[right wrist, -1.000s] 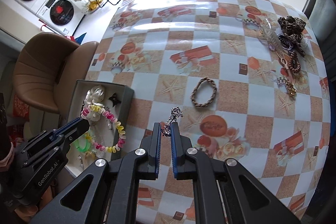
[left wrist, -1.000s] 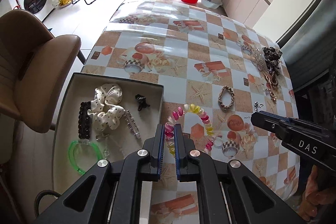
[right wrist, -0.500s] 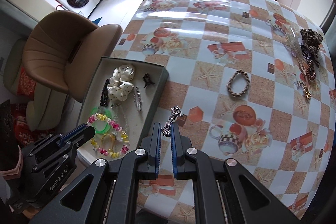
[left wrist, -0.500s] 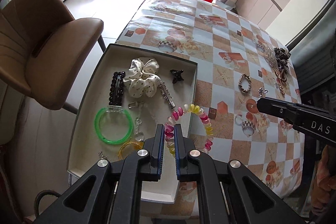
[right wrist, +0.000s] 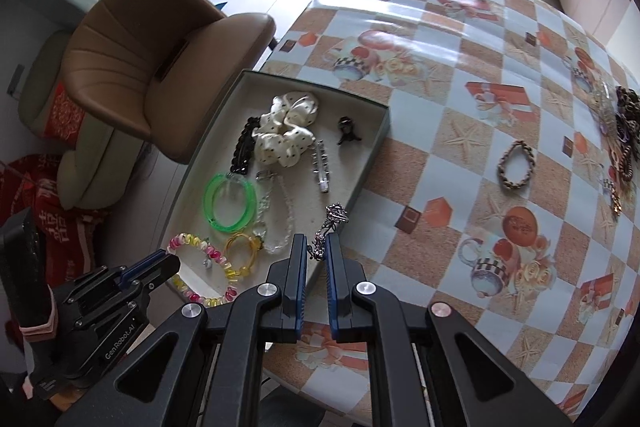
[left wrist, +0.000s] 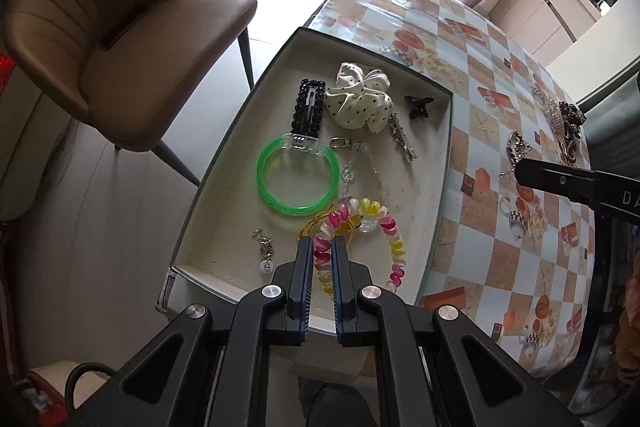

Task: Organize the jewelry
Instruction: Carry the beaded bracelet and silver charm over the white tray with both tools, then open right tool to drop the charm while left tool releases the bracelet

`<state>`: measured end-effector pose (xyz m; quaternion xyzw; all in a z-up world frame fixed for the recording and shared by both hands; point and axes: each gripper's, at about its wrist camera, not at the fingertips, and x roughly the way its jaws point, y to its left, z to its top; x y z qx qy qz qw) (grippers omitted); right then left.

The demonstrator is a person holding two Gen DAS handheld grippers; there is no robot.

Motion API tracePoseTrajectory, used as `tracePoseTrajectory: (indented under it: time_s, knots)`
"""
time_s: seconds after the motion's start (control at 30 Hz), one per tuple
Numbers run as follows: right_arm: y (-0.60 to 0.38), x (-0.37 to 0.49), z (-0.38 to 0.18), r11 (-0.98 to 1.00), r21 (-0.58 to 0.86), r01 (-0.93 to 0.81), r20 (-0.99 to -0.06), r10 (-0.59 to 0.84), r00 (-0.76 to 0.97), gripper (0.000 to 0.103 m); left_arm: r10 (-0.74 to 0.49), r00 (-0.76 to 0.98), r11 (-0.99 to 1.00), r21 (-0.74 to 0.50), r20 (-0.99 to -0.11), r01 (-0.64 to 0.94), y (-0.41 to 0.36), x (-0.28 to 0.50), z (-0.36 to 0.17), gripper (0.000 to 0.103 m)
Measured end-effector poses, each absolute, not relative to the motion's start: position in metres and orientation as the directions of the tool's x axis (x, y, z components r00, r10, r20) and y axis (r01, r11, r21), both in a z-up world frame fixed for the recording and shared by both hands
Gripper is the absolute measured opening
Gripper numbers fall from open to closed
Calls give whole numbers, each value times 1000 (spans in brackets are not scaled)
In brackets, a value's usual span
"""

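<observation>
Both carried pieces have arrived over the shallow grey tray (left wrist: 434, 211): left gripper (left wrist: 322, 247) clamps the pink-yellow beaded bracelet (left wrist: 394, 243), right gripper (right wrist: 316, 247) pinches the silver chain (right wrist: 330, 227); release remains.

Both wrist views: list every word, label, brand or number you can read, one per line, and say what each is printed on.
"GenRobot.AI": on the body of the left gripper, right wrist view.
"DA", cut off by the picture's edge: on the body of the right gripper, left wrist view.
Red cloth by the chair: pale characters, too blurred to read.
No other readable text.
</observation>
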<state>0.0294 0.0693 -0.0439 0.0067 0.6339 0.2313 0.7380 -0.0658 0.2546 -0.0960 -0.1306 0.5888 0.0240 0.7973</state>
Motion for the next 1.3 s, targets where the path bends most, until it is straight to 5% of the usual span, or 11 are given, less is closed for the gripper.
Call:
tracePoseTrajectory:
  time_s: [1.13,1.23,1.3]
  knots:
    - [145,63,-169,867,231,-442,-973,200,-115,10,-12,139,964,-49,-990,-262,260,-48,-185,12]
    - [146,62,-168,868,238,-437,-971,203,-125,16,-3,132,965,-37,-991,-260,260,-44,-186,12]
    - [149,63,-168,870,235,-434,-972,204,-117,42,6,129,967,-28,-992,-255,259,-42,-185,12]
